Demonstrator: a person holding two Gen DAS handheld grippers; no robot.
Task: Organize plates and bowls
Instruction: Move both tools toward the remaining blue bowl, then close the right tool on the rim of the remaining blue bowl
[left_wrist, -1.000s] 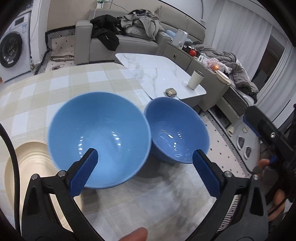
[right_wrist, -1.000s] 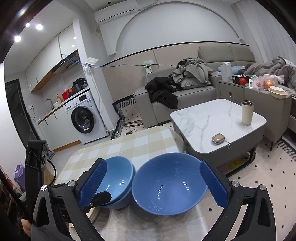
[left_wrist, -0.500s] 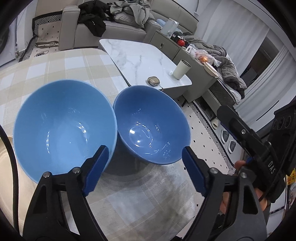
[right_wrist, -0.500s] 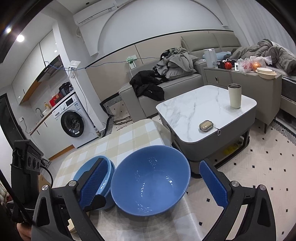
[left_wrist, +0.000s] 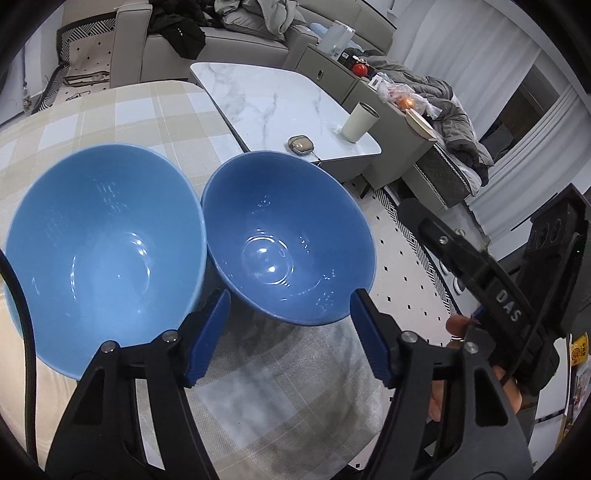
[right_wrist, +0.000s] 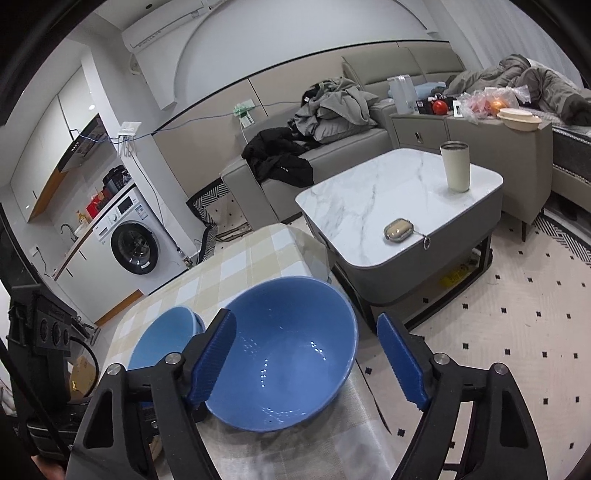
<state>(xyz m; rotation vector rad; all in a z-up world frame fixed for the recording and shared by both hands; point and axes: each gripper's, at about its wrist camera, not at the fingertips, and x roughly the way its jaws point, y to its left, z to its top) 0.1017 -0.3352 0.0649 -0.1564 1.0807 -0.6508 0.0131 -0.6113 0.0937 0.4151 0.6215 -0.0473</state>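
Two blue bowls stand side by side on the checked tablecloth: a light blue bowl on the left and a darker blue bowl on the right. My left gripper is closing, its fingers astride the near wall of the darker bowl, one finger in the gap between the bowls; no pad visibly presses. My right gripper is closing too, around the darker bowl. Its left finger overlaps the rim, and its right finger stands clear of it. The light blue bowl is partly hidden behind that left finger.
The darker bowl sits near the table's right edge, with tiled floor beyond. A marble coffee table carries a cup and a small case. A sofa with clothes and a washing machine stand farther back.
Both grippers have come in and down toward the darker bowl and their jaws have narrowed. The left view has swung from the light bowl to the darker one.
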